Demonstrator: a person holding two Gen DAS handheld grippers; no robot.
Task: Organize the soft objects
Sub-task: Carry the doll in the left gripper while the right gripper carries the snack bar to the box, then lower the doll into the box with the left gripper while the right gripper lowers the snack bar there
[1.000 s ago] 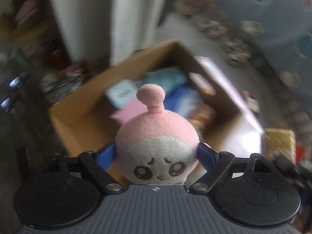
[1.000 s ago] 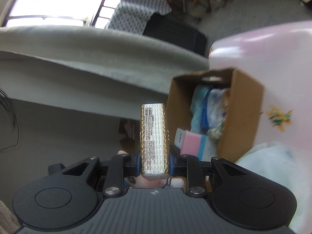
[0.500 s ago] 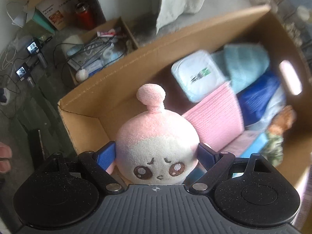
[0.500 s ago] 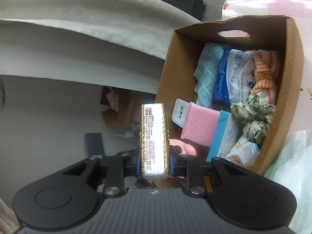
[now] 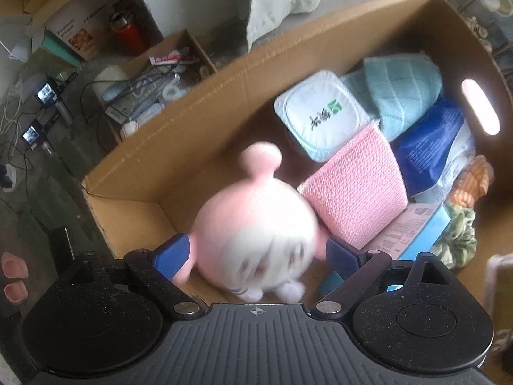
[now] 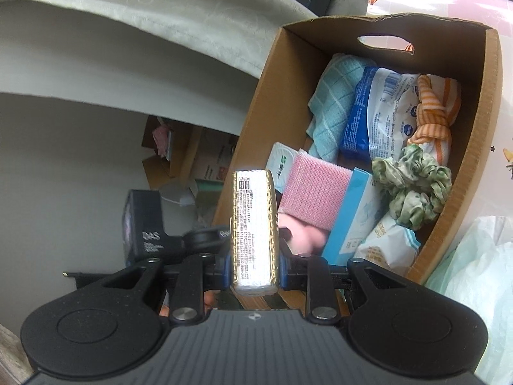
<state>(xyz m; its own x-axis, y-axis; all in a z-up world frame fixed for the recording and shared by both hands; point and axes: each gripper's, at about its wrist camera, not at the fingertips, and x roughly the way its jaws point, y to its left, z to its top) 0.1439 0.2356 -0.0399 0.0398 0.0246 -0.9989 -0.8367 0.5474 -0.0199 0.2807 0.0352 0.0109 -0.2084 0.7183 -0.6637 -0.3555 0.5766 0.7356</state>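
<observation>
The left gripper (image 5: 256, 256) is opening over the box (image 5: 192, 109), and the pink plush toy (image 5: 256, 224) slips out; the right gripper (image 6: 255, 263) squeezes a gold packet (image 6: 255, 224)

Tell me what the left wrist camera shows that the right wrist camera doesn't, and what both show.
Only the left wrist view shows the left claw, its jaws opening around the blurred pink plush, plus a red bottle. Only the right shows the right claw clamping a gold packet. Both share the cardboard box, pink sponge and teal cloth.
</observation>
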